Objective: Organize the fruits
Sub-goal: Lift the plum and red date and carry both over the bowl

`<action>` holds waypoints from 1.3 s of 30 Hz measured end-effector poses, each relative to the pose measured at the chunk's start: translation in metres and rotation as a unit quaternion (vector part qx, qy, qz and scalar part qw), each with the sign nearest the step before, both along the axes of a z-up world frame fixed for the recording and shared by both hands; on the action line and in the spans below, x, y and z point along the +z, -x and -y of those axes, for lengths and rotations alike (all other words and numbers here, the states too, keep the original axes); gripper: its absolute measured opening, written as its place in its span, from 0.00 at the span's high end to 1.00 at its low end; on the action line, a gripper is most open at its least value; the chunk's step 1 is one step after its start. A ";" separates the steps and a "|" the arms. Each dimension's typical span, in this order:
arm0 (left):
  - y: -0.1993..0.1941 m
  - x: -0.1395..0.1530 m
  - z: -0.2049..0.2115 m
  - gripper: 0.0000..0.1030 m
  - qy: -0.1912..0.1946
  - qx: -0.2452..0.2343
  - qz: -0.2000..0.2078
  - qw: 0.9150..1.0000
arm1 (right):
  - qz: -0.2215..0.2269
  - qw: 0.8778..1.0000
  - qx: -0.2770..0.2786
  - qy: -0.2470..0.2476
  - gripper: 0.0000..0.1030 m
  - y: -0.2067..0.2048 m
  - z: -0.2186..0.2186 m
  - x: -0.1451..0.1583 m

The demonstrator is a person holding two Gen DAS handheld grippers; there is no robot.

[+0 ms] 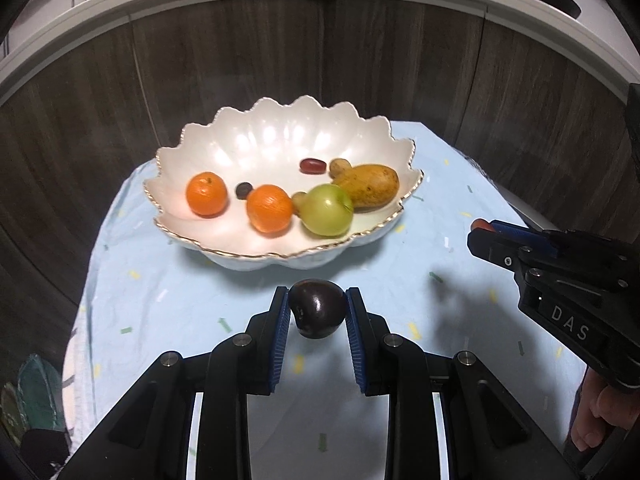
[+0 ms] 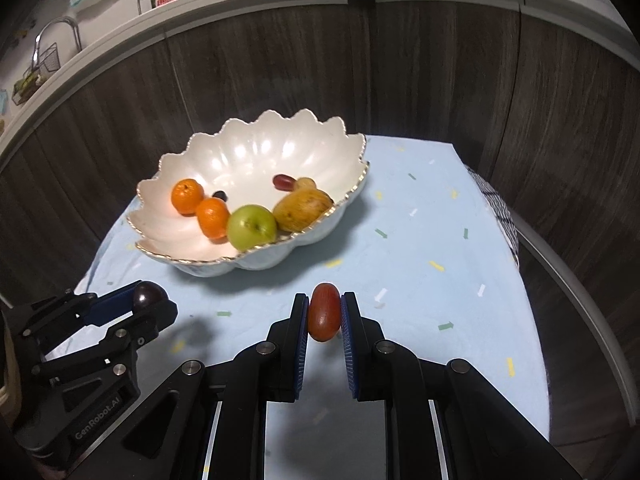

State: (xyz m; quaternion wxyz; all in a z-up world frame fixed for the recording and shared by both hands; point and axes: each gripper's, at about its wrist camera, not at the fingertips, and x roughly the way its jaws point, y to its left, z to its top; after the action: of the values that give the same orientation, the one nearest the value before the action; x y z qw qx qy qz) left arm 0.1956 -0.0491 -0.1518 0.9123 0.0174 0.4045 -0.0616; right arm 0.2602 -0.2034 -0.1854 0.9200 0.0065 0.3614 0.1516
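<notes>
The left gripper (image 1: 317,312) pinches a dark purple plum (image 1: 317,309) just above the pale blue cloth (image 2: 420,240), in front of the scalloped white bowl (image 1: 248,136). Beside it the right gripper (image 2: 324,318) clamps a reddish-brown oval fruit (image 2: 324,317). Two oranges (image 1: 206,193), a green apple (image 1: 326,210) and other fruit lie in the bowl.

Left wrist view: looks forward along its own fingers (image 1: 280,320), low over the blue cloth (image 1: 168,280), facing the white bowl (image 1: 280,120) nearly head-on, near. Dark wood wall behind.

Right wrist view: same forward aim, set further right, so the bowl (image 2: 256,140) sits left of centre.

Shared: bowl, cloth (image 2: 420,240), wall. Each view catches the other gripper at its edge: right gripper (image 1: 486,234), left gripper (image 2: 150,300).
</notes>
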 end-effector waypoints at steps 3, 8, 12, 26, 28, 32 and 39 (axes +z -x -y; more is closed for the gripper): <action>0.001 0.008 -0.007 0.73 0.003 0.005 0.003 1.000 | 0.006 1.000 0.004 -0.001 0.83 0.003 -0.007 0.010; 0.002 0.022 -0.020 0.73 0.007 0.014 0.013 1.000 | 0.018 1.000 0.011 0.000 0.83 0.007 -0.019 0.027; -0.001 0.034 -0.032 0.73 0.009 0.023 0.021 0.999 | 0.027 0.999 0.017 0.001 0.83 0.006 -0.028 0.039; -0.027 0.068 -0.051 0.73 0.002 0.014 0.042 0.999 | 0.049 0.999 0.023 0.004 0.83 -0.016 -0.052 0.074; -0.032 0.070 -0.054 0.73 0.003 0.013 0.044 0.999 | 0.050 0.998 0.023 0.005 0.83 -0.020 -0.054 0.077; -0.044 0.071 -0.056 0.73 0.001 0.009 0.043 0.999 | 0.045 0.999 0.020 0.005 0.83 -0.030 -0.056 0.078; -0.066 0.065 -0.061 0.73 -0.004 0.004 0.034 0.999 | 0.027 0.999 0.016 0.006 0.83 -0.053 -0.060 0.071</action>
State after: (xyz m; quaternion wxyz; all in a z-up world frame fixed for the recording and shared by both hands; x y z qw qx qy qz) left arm 0.2618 0.0119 -0.0865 0.9258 0.0216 0.3731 -0.0561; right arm 0.3129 -0.1433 -0.1149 0.9268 -0.0090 0.3375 0.1643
